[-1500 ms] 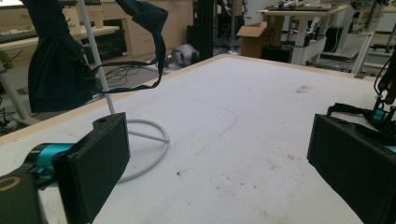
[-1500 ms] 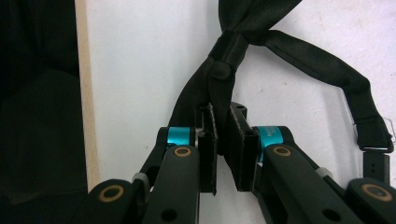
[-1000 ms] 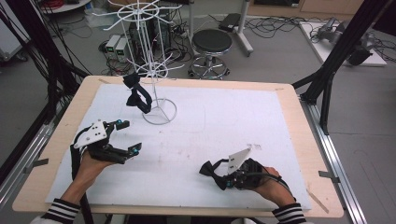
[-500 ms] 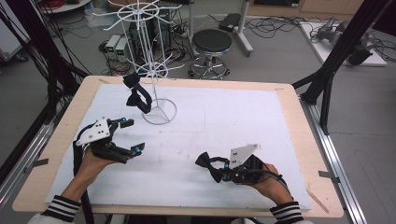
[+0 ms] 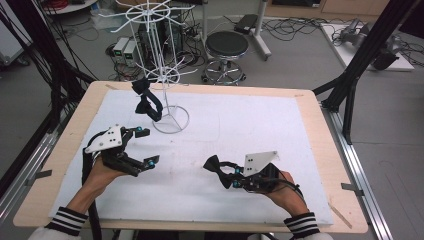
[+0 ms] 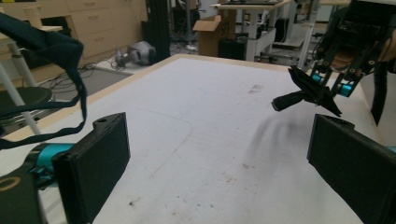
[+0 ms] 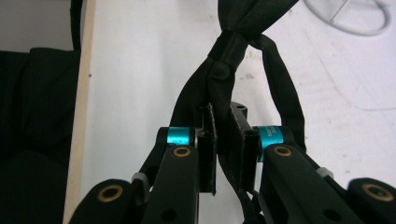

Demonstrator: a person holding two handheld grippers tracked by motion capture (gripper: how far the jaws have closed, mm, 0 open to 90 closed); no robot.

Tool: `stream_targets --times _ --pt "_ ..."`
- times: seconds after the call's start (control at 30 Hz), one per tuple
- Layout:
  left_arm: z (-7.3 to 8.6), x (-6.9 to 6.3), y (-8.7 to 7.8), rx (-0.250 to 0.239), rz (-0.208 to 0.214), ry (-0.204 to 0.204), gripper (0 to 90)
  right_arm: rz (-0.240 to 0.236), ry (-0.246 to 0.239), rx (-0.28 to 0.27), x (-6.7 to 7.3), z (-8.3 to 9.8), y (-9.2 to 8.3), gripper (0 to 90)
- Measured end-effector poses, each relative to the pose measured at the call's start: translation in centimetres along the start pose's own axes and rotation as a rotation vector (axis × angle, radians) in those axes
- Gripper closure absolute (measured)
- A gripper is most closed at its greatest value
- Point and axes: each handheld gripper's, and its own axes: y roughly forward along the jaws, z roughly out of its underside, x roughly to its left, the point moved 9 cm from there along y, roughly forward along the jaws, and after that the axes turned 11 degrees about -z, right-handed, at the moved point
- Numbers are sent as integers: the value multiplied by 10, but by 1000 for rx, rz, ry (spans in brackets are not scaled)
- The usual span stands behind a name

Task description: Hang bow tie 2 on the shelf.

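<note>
Near the table's (image 5: 310, 107) front edge, the right gripper (image 5: 231, 176) pinches a black bow tie (image 5: 214, 165) by its strap, a thin hold likely to slip, while the left gripper (image 5: 146, 147) waits open.

A lab: black camera-rig struts (image 5: 360, 65) frame the worktop (image 5: 310, 107), with loose cables (image 5: 300, 27), a stool (image 5: 226, 47) and desks (image 6: 261, 18) around.
</note>
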Motion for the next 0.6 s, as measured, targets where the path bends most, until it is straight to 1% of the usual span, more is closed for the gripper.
stream_targets --times 0.07,0.13,0.23,0.27,0.3,0.43,0.53,0.6 --pt "-1 -2 2 3 11 0 63 8 -15 -11 0 -4 0 830" --pt "-2 -6 4 8 33 -7 63 12 -26 -15 -1 -6 0 830" --pt "-4 -11 7 13 59 -4 63 17 -36 -28 -1 -12 0 830" --pt "-4 -12 8 15 62 -2 64 12 -38 -35 -1 -14 1 830" --pt "-5 -14 10 16 72 -8 64 12 -43 -35 -1 -15 1 830" --pt "-7 -20 14 22 95 -6 63 17 -63 -51 -1 -22 1 830" --pt "-8 -24 17 21 109 -10 63 22 -80 -76 -2 -28 0 830" --pt "-9 -27 19 26 125 -11 64 23 -85 -85 -2 -30 1 830"
